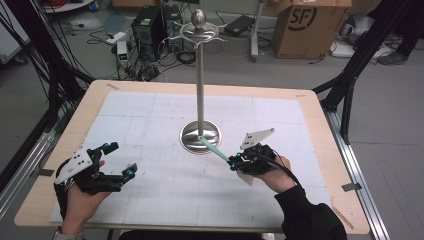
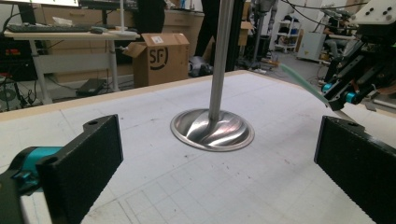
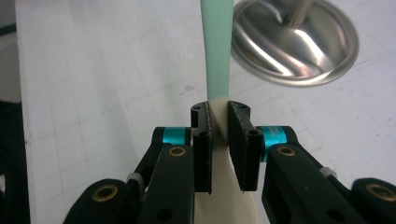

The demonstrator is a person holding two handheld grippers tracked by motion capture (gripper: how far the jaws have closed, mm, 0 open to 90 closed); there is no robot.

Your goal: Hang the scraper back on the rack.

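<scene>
- Your right gripper (image 1: 235, 163) has its jaws clamped on a spatula (image 3: 218, 56); in the right gripper view the two black pads press on it just where the mint-green handle gives way to the cream blade.
- The green handle points away from you, toward the stand (image 1: 200, 75), and the cream blade hangs back under your hand. In the high view the handle's tip reaches over the near edge of the stand's round steel base (image 1: 200, 137).
- Your left gripper (image 1: 120, 161) rests low near the left side of the white mat (image 1: 150, 115), well apart from the stand, with its jaws wide open and nothing between them, as the left gripper view shows.
- Done so far, by the look of it: the spatula is picked up, held off the mat and carried close to the stand.
- Left, as I judge it: the hanging itself. The hooks sit on a ring at the top of the pole (image 1: 199, 34), far above where you hold the spatula, so you have to raise it the full height of the pole.
- I cannot tell whether the handle's end has a hole or loop, since that end is cut off in the right gripper view and too small in the others.
- Your grip sits near the blade, which leaves the whole handle free to reach a hook.
</scene>
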